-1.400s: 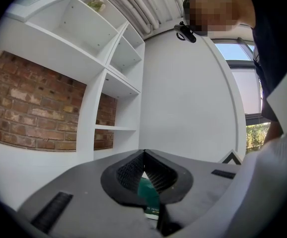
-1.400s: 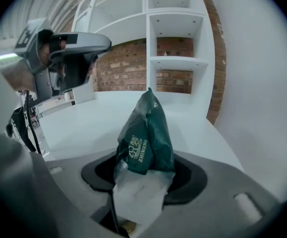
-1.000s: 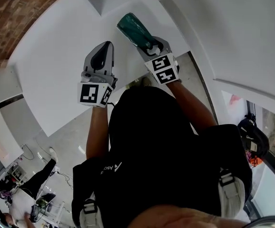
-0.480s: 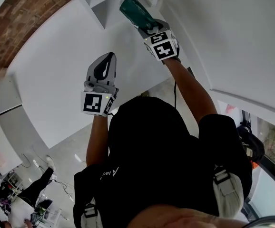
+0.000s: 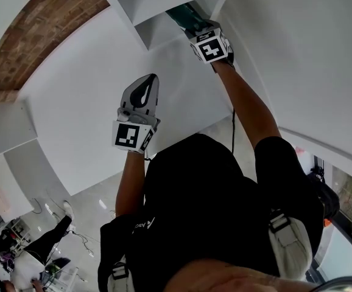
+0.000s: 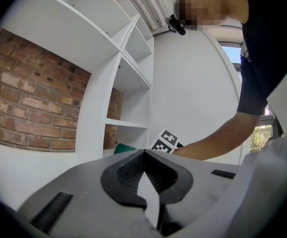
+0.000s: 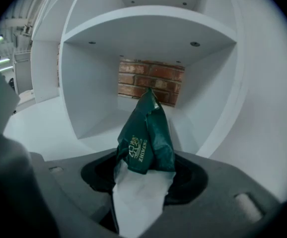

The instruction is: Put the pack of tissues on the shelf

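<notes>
Your right gripper (image 7: 144, 178) clamped on the pack of tissues (image 7: 147, 135), facing an open compartment of the shelf (image 7: 86, 95).
Your jaws press the pack from both sides at its pale lower end. The dark green wrapper with gold lettering stands up and tapers to a crumpled tip. The tip shows against the brick wall (image 7: 151, 81) at the compartment's back. White floor, side walls and top board frame the pack. Contact between pack and compartment floor: cannot tell.

The dark green plastic pack of tissues (image 7: 146, 133) has a white lower panel and pale lettering. The white shelf unit (image 7: 148, 21) is plain. The brick wall (image 7: 151, 81) is red-brown with pale mortar lines. The left gripper (image 6: 143, 153) and right gripper (image 7: 143, 171) are grey with black pads and black-and-white square markers.
</notes>
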Tool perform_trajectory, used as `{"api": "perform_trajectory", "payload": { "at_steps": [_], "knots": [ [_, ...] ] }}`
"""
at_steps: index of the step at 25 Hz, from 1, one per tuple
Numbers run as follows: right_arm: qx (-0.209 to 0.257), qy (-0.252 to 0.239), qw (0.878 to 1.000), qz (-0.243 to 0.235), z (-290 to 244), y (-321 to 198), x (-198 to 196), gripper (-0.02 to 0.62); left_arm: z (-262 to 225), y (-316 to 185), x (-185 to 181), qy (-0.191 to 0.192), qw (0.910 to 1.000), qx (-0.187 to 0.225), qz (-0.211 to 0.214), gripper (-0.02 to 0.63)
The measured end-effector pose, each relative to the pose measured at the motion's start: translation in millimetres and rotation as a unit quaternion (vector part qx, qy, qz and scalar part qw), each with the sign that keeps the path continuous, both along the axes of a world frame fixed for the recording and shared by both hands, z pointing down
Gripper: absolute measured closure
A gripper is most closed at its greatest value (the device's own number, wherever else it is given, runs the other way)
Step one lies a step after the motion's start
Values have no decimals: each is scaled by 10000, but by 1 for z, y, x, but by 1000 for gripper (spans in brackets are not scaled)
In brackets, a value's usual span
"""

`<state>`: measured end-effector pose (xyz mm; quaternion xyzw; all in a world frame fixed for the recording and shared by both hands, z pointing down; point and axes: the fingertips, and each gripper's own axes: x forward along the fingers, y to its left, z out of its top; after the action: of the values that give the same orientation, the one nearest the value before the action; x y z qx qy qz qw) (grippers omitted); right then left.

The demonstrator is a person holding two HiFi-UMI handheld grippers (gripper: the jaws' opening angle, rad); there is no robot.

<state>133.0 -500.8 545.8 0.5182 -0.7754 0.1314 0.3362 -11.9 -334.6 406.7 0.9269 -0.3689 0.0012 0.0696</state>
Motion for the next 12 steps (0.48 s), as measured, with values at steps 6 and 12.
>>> {"api": "perform_trajectory", "payload": {
  "at_steps": [6, 12],
  "knots": [
    [-95, 102, 9999, -52, 14, -34, -3, 354, 6, -12, -4, 13, 9999, -149, -24, 607],
    [-153, 152, 9998, -32, 21, -47, -1, 347, 11, -12, -10, -62, 9997, -231, -48, 607]
  ]
}}
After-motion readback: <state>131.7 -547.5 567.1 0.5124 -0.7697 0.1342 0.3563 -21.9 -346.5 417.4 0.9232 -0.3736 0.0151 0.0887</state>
